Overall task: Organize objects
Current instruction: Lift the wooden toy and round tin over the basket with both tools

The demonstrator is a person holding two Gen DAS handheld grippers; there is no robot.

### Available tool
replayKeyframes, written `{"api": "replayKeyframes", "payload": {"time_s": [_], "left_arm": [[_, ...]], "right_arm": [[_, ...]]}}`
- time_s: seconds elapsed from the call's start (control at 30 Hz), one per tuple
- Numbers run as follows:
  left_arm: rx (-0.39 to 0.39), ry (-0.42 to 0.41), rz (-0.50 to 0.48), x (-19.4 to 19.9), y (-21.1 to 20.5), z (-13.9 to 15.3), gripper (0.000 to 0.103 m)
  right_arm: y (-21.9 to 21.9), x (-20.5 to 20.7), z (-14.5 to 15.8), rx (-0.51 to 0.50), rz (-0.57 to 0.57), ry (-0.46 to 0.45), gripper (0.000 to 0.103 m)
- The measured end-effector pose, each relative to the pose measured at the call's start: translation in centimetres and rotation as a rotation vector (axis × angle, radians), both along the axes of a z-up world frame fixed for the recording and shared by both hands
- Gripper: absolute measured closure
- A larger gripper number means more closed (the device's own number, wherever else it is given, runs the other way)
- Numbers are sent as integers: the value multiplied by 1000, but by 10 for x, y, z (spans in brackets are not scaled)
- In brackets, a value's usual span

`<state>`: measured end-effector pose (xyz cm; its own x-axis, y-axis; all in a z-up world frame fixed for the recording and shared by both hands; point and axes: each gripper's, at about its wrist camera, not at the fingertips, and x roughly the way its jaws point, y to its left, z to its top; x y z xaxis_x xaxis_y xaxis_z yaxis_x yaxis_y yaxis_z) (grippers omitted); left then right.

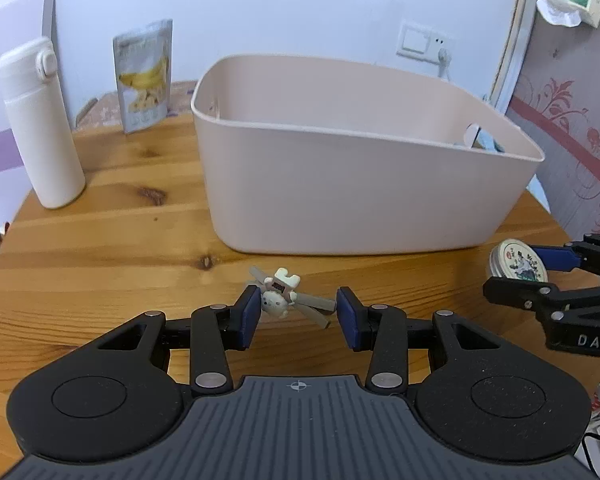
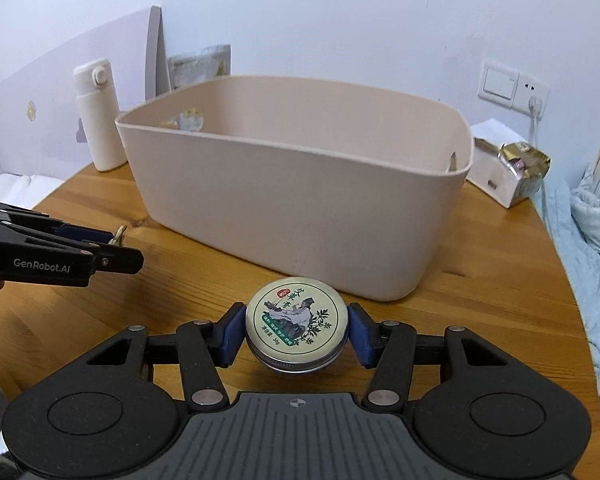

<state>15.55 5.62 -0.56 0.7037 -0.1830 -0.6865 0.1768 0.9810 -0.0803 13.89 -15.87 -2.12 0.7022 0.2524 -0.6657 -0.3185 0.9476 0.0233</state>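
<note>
- The left gripper (image 1: 297,317), black with blue pads, is clenched on a small cream-and-grey toy figure with flat grey blades (image 1: 285,298); the toy spans the gap between the pads, its round body against the left pad and a blade tip reaching the right one.
- The toy appears lifted clear of the round knotty wooden tabletop (image 1: 112,240).
- Straight ahead of the left gripper stands a large pale-pink plastic bin with rounded corners (image 1: 364,188), near but apart from the toy.
- Ahead and to its left stands a tall white insulated bottle with a flip lid (image 1: 40,128); beyond that, a silver snack pouch printed with bananas (image 1: 144,76) leans upright at the wall.
- The right gripper (image 2: 297,334) grasps a round silver tin with a green-and-white printed lid (image 2: 297,317), its blue pads pressed on opposite sides of the rim, lid facing up.
- The pink bin lies directly ahead of the tin, close but not touching.
- Ahead and to the right gripper's right, beyond the bin, a white box (image 2: 496,178) bears a crumpled gold foil packet (image 2: 524,162).
- The two grippers sit side by side, apart.
</note>
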Motion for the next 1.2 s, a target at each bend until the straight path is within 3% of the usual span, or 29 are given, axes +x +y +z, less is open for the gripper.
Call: {"api": "replayKeyframes", "payload": {"time_s": [0.63,0.97,1.2], "left_arm": [[-14,-161,-17,-12,6,63,60],[21,-222,-34,19,-3,86,60],[10,-197,-42,58,-12,84,60]], "right_arm": [[-16,-22,72,14,-40,-209,51],[-20,-2,86,13,-66,-260,51],[-21,27,89,-4,-68,-271,51]]}}
